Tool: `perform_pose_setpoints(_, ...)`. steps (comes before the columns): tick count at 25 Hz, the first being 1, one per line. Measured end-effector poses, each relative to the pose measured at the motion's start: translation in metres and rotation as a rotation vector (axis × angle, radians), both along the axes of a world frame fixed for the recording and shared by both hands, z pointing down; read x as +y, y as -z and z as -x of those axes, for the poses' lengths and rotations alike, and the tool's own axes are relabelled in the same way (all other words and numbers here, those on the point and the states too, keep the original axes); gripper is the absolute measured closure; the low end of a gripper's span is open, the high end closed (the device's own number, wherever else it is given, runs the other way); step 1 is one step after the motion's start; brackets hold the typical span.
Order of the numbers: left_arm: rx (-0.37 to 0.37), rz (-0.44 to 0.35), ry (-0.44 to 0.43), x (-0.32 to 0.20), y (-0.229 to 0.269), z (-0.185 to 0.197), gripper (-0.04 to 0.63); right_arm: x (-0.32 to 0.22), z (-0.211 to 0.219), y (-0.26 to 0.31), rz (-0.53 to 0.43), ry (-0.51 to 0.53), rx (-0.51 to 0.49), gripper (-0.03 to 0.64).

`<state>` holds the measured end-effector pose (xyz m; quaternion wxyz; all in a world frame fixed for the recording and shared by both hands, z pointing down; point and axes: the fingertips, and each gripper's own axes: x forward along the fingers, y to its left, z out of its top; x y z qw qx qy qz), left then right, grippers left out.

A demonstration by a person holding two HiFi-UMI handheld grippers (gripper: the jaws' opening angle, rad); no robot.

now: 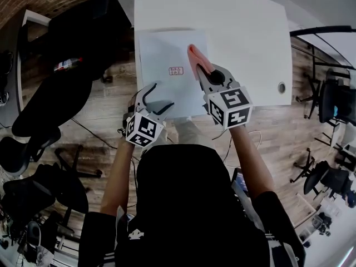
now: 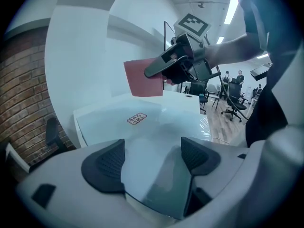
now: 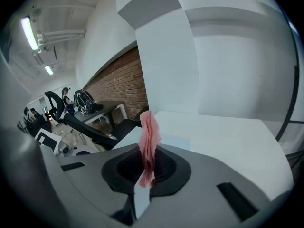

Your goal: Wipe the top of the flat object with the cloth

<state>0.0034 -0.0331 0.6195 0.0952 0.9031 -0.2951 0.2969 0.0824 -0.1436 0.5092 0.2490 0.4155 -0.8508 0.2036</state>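
A pale flat sheet with a small red label lies on the white table. My right gripper hovers over the sheet's right part, shut on a pink cloth that sticks out past the jaws. The right gripper view shows the cloth pinched upright in that gripper. My left gripper is open at the sheet's near edge. In the left gripper view the sheet runs between the spread pads of the left gripper, with the cloth and right gripper above it.
Black office chairs stand on the wooden floor left of the table, and more chairs at the right. A round cable hole sits near the table's right front corner. People stand far off.
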Motion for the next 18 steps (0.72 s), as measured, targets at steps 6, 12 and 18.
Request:
perform_pose_setpoints(6,-0.007,0.016,0.002,-0.001,0.0,-0.001,0.232,-0.014,-0.023,-0.008,-0.045,0.032,0.24,0.572)
perform_pose_setpoints(12,-0.006,0.019,0.004,-0.001,-0.001,0.0,0.232,-0.024,-0.034,-0.04,-0.017,0.104,0.382,0.572)
perform_pose_setpoints(18,-0.01,0.028,0.004,-0.001,0.0,-0.001,0.232,-0.018,-0.029,-0.082,0.078,0.198,0.444,0.572)
